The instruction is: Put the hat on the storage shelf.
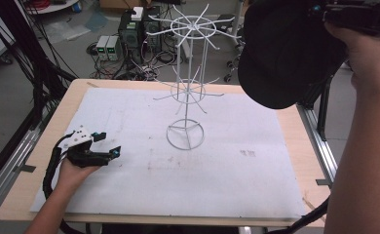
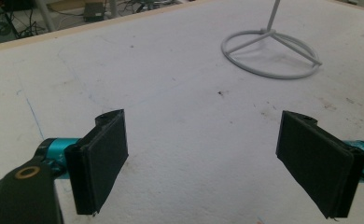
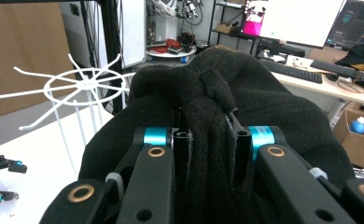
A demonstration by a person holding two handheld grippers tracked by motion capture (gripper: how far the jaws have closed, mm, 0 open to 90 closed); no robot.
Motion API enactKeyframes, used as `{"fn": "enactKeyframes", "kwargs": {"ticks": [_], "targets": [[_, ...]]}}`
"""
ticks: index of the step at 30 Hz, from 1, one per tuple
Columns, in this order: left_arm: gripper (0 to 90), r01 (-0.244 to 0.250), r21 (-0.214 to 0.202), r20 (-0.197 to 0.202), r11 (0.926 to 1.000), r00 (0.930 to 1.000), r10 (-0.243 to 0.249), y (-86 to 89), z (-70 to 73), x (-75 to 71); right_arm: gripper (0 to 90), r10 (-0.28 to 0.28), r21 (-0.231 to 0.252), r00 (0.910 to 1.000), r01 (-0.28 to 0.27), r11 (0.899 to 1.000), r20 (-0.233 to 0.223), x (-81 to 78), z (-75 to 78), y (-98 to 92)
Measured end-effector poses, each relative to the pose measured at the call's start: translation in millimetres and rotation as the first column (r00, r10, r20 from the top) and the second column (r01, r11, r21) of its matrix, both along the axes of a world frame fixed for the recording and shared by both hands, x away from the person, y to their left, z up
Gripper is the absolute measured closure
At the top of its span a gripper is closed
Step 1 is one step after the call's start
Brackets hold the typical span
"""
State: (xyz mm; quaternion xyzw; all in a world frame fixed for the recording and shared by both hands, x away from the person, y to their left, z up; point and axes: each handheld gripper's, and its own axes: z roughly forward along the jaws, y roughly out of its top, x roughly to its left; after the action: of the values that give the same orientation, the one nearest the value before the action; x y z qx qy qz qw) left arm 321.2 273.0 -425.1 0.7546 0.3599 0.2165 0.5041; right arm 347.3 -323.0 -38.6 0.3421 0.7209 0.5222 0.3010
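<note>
Your right gripper (image 3: 207, 140), clamped on a soft black fabric cap (image 1: 280, 53), probably should lower it squarely over the white wire hook stand (image 1: 188, 78), while your left gripper (image 1: 103, 146) rests wide open.

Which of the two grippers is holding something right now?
The right gripper, raised at the upper right beside the white rack, is clamped on a black hat. The left gripper rests open on the table, jaws empty.
</note>
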Motion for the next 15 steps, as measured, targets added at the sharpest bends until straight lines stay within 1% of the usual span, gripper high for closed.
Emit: {"fn": "enactKeyframes", "kwargs": {"ticks": [5,7,9,10,11,13,15], "targets": [[16.9,0.002,0.004,0.001,1.0000,1.0000,-0.002,-0.5,0.1,-0.1,77.2,0.020,0.007,0.9998,-0.020,1.000,0.007,-6.4,5.4,1.6],[16.9,0.002,0.002,0.002,1.0000,1.0000,-0.002,-0.7,0.1,-0.1,77.2,0.032,0.006,0.9994,-0.032,0.999,0.016,-10.0,7.8,2.5],[16.9,0.002,0.002,0.003,1.0000,1.0000,-0.002,-0.8,0.2,-0.2,77.2,0.040,0.012,0.9991,-0.040,0.999,0.014,-11.7,8.5,3.3],[16.9,0.004,0.004,0.004,1.0000,1.0000,-0.004,-0.9,0.3,-0.1,77.2,0.040,0.012,0.9991,-0.040,0.999,0.014,-11.7,8.5,3.3],[16.9,0.004,0.005,0.004,1.0000,1.0000,-0.004,-1.2,0.4,-0.4,77.2,0.056,0.018,0.9983,-0.056,0.998,0.016,-11.7,8.6,4.0],[16.9,0.002,0.008,0.002,1.0000,1.0000,-0.002,-1.3,0.5,-0.5,77.2,0.066,0.026,0.9978,-0.066,0.997,0.009,-10.9,7.8,6.6],[16.9,0.002,0.003,0.003,1.0000,1.0000,-0.002,-1.9,0.5,-0.8,77.2,0.074,0.025,0.9972,-0.074,0.997,0.009,-9.6,7.2,7.8]]}}
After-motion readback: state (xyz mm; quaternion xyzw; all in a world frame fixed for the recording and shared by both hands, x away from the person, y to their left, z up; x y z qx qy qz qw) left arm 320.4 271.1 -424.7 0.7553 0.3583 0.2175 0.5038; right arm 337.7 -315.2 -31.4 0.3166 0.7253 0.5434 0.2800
